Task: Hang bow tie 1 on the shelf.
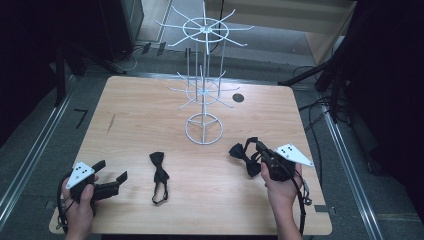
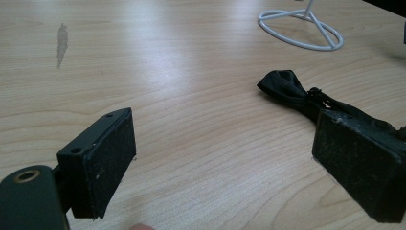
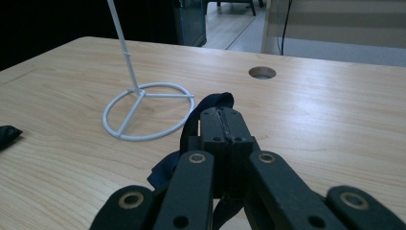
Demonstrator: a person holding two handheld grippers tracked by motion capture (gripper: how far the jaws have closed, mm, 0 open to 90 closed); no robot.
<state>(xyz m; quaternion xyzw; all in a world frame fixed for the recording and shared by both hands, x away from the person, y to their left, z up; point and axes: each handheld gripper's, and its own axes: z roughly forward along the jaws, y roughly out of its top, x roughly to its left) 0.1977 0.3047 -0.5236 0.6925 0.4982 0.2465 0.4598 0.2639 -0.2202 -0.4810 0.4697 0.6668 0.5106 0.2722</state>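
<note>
A black bow tie (image 1: 159,172) lies flat on the wooden table with its strap trailing toward the front edge. My left gripper (image 1: 111,170) rests open to its left; in the left gripper view the same bow tie (image 2: 287,86) lies just beyond the right pad (image 2: 359,163), untouched by the open left gripper (image 2: 222,124). My right gripper (image 1: 258,148) is shut on a second black bow tie (image 1: 241,154), held slightly above the table. In the right gripper view the right gripper (image 3: 222,122) pinches that tie's strap (image 3: 210,103), which loops out past the jaw tips.
A white wire display rack (image 1: 204,129) with hooked arms stands mid-table, and its ring base (image 3: 143,112) lies just ahead of the right gripper. A round cable hole (image 1: 238,97) sits behind it. Cables and dark equipment surround the table (image 1: 140,105).
</note>
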